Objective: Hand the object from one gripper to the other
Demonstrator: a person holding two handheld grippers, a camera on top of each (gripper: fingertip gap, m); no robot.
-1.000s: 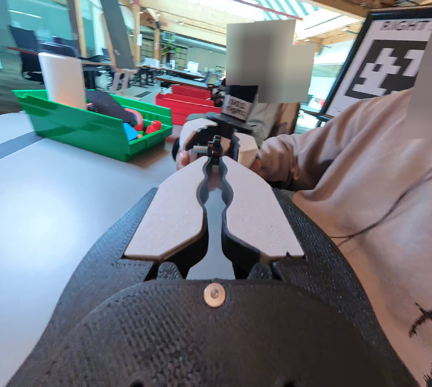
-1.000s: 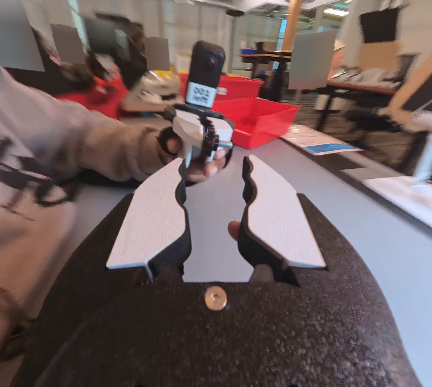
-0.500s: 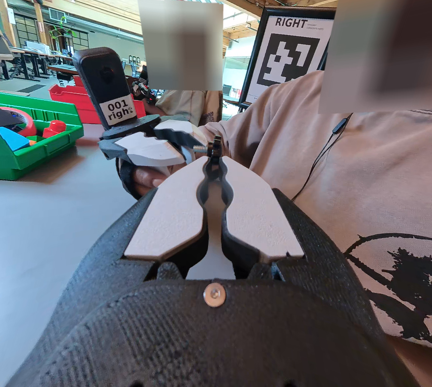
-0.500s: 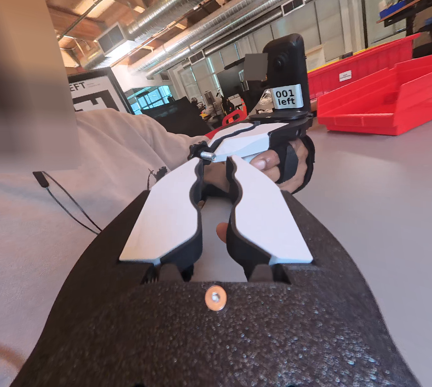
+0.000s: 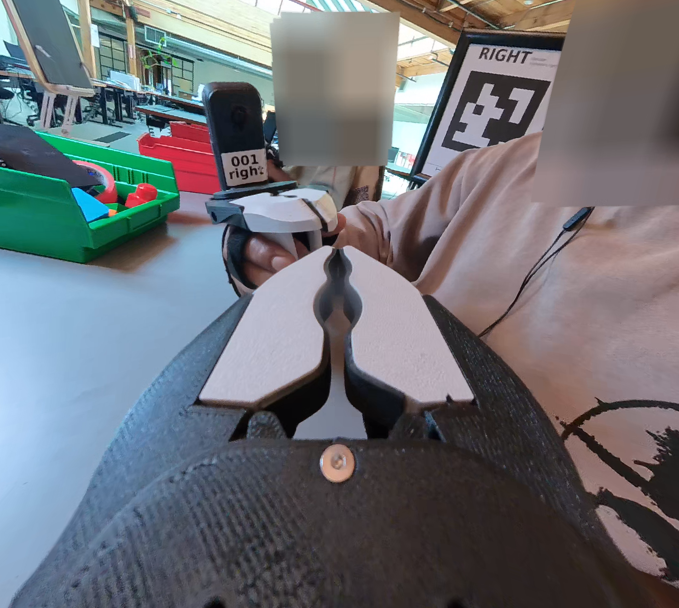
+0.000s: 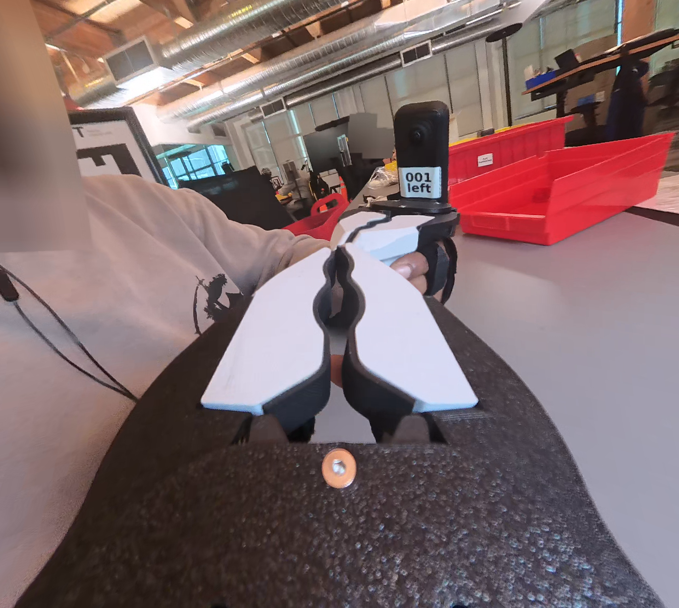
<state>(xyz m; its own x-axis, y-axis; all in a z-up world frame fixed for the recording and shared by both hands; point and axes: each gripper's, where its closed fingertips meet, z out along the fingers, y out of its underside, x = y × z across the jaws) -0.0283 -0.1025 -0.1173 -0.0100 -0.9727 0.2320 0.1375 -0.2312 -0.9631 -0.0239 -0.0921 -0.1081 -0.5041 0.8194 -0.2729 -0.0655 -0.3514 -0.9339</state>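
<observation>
White fingers of your left gripper (image 5: 336, 254) are pressed together, and your right gripper (image 6: 336, 254) is closed too. Their tips meet above the grey table (image 5: 92, 333). The object is hidden there; which gripper holds it is unclear.

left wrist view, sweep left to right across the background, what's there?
green bin → red bin → right gripper with its black camera on top → black-framed marker board → person's beige sleeve. The left gripper fills the foreground centre, jaws nearly closed.
</observation>
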